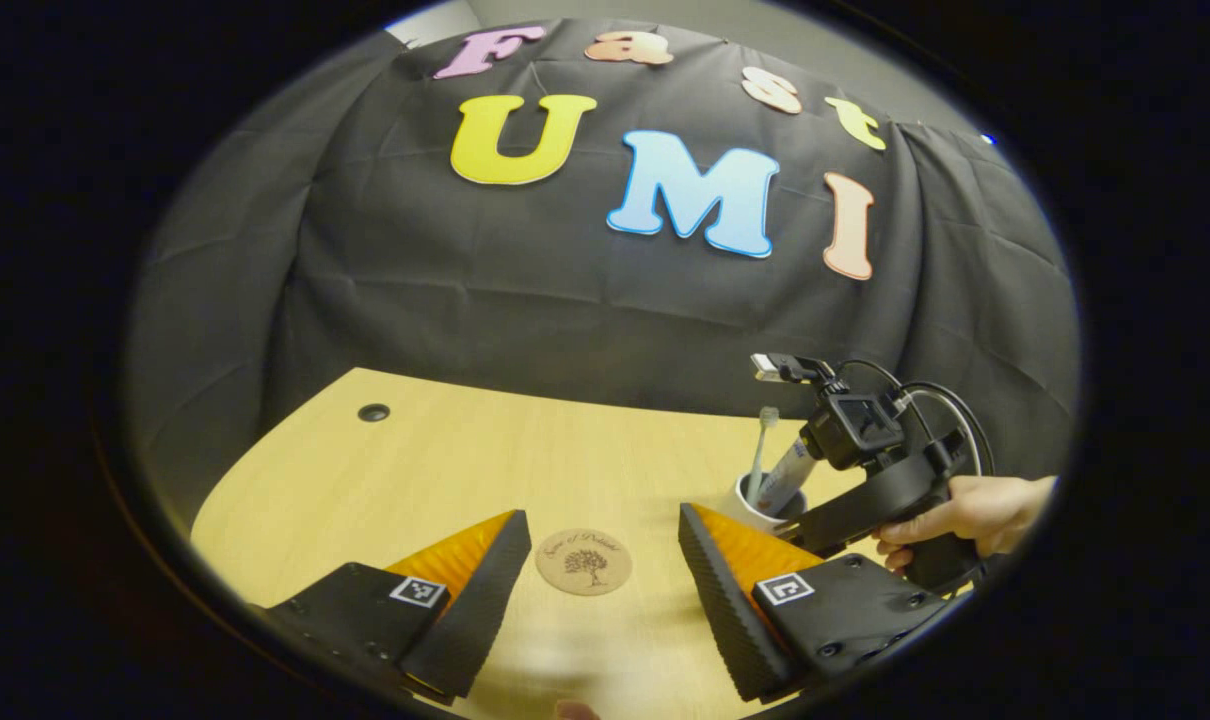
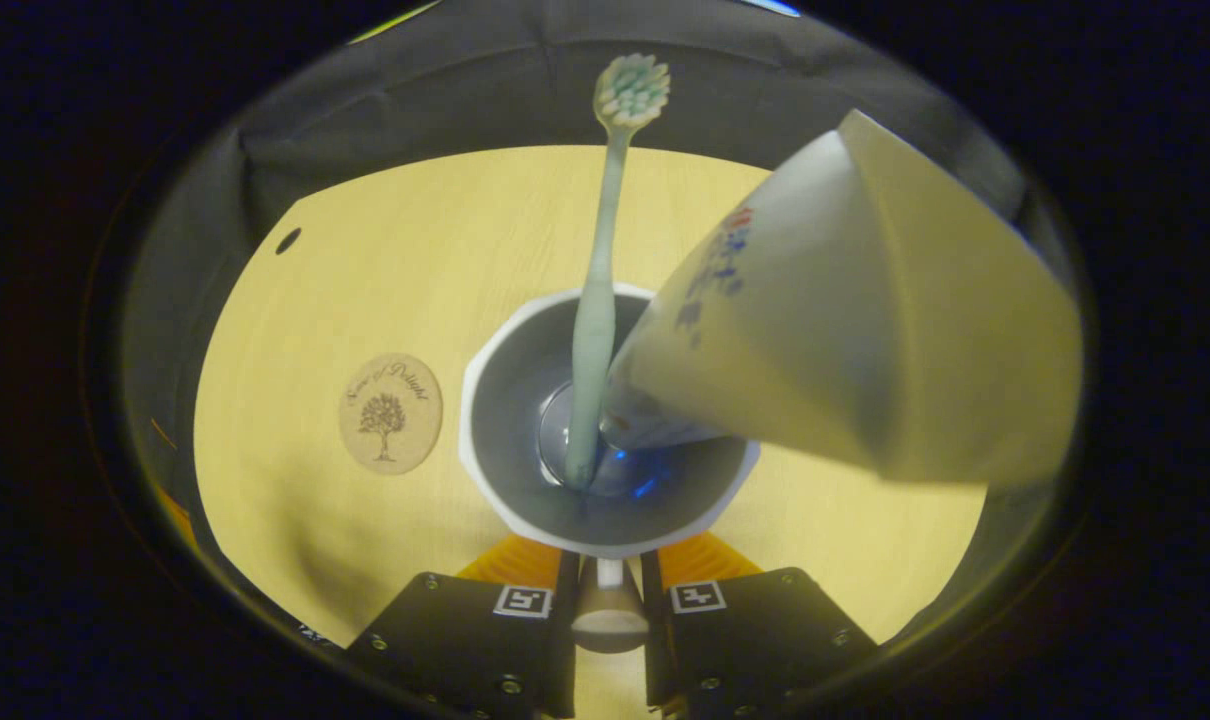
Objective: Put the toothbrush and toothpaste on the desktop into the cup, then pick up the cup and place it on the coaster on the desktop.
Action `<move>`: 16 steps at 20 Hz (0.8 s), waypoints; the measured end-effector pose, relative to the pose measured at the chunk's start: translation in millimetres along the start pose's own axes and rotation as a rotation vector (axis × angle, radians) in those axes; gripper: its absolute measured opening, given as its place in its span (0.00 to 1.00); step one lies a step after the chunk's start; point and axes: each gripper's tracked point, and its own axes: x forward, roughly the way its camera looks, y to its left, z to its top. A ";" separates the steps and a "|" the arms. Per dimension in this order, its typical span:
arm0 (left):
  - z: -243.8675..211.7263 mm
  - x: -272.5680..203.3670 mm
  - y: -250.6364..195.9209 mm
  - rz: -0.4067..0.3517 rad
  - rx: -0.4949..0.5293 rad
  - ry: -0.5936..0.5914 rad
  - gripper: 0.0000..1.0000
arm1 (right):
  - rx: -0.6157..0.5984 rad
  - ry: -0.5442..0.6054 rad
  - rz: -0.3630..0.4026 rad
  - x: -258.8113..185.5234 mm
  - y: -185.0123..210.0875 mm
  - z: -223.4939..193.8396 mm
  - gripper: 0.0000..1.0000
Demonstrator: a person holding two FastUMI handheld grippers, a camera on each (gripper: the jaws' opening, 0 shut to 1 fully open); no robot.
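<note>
**Cup loaded, gripped by its handle, coaster bare beside it**

Much of the cup (image 2: pixel 605 490) is hard to read in the right gripper view: the toothpaste (image 2: pixel 845 330) leans out of it toward the camera, blurred and swollen by the lens, and covers the cup's right rim and the tabletop (image 2: pixel 365 250) behind it. The print on the tube cannot be made out. The cup's handle (image 2: pixel 608 605) is only partly seen, a pale tab running down between the jaws of the right gripper (image 2: pixel 608 600); the jaws stand narrow, closed on that handle from both sides. The toothbrush (image 2: pixel 602 290) stands nearly upright in the cup, its foot at the bottom and its bristle head well above the rim.

In the left gripper view the cup (image 1: pixel 765 510) is half hidden behind the left gripper's own right finger and the right gripper (image 1: pixel 865 500), whose jaws are screened from here; a hand (image 1: pixel 965 515) holds its grip, cut off at the picture's edge. The toothbrush (image 1: pixel 762 450) and toothpaste (image 1: pixel 790 475) rise from the cup.

The left gripper (image 1: pixel 605 570) hangs with jaws wide and nothing between them. The coaster (image 1: pixel 583 561) lies flat on the tabletop (image 1: pixel 445 460), framed between those jaws and left of the cup, apart from it.
</note>
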 end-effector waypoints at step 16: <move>8.9 -77.0 37.3 0.085 -0.042 0.016 0.97 | -0.118 -0.001 0.086 0.9 115.4 16.9 0.28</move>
